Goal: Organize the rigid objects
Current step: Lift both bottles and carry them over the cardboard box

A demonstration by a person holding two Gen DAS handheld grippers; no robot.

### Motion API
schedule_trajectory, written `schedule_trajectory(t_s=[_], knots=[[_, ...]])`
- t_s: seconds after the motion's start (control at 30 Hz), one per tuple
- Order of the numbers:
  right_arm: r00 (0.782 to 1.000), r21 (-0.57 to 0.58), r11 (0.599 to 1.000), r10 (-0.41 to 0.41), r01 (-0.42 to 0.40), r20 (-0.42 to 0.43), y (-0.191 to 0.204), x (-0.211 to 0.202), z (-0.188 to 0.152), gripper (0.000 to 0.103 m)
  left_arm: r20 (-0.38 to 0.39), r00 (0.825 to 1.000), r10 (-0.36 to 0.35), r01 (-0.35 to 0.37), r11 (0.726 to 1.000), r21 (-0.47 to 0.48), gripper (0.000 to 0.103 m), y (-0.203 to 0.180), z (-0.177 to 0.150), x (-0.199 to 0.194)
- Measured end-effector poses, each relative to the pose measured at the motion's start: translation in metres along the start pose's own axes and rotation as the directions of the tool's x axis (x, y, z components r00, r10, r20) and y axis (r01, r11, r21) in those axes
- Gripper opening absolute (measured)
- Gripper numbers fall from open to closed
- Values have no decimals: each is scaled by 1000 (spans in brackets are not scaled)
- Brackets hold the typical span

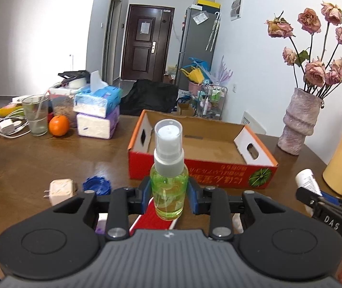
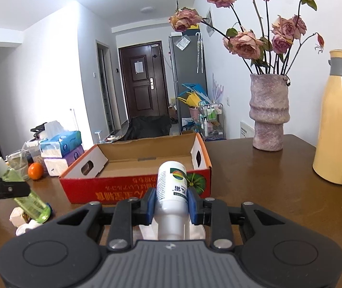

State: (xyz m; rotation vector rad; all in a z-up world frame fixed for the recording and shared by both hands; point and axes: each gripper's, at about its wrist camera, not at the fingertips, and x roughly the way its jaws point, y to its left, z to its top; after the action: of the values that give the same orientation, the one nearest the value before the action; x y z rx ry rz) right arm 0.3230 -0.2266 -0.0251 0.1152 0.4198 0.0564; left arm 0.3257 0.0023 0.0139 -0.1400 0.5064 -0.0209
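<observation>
My left gripper (image 1: 169, 198) is shut on a green spray bottle (image 1: 169, 187) with a white pump and clear cap, held upright above the table in front of the red cardboard box (image 1: 202, 171). My right gripper (image 2: 172, 202) is shut on a white bottle (image 2: 172, 189) with a colourful label, lying along the fingers, its end pointing at the red box (image 2: 132, 188). The box is open and looks empty. In the right wrist view the green bottle (image 2: 27, 196) shows tilted at far left. In the left wrist view the white bottle (image 1: 307, 181) shows at far right.
On the brown table (image 1: 39, 158): a white plug adapter (image 1: 59, 190), a blue cap (image 1: 96, 184), a red-and-white item under the left gripper, an orange (image 1: 59, 125), a glass (image 1: 35, 115), tissue packs (image 1: 96, 112), a pink vase of roses (image 2: 269, 112), a cream flask (image 2: 338, 120).
</observation>
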Motion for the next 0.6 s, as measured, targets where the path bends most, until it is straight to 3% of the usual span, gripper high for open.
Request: schedule_trajectory(t_s=[0.6], knots=[[1000,-7,1000,5,-5,14,13,61,38,27,41,999,-19,19,1000,-2,32,-13,43,59]])
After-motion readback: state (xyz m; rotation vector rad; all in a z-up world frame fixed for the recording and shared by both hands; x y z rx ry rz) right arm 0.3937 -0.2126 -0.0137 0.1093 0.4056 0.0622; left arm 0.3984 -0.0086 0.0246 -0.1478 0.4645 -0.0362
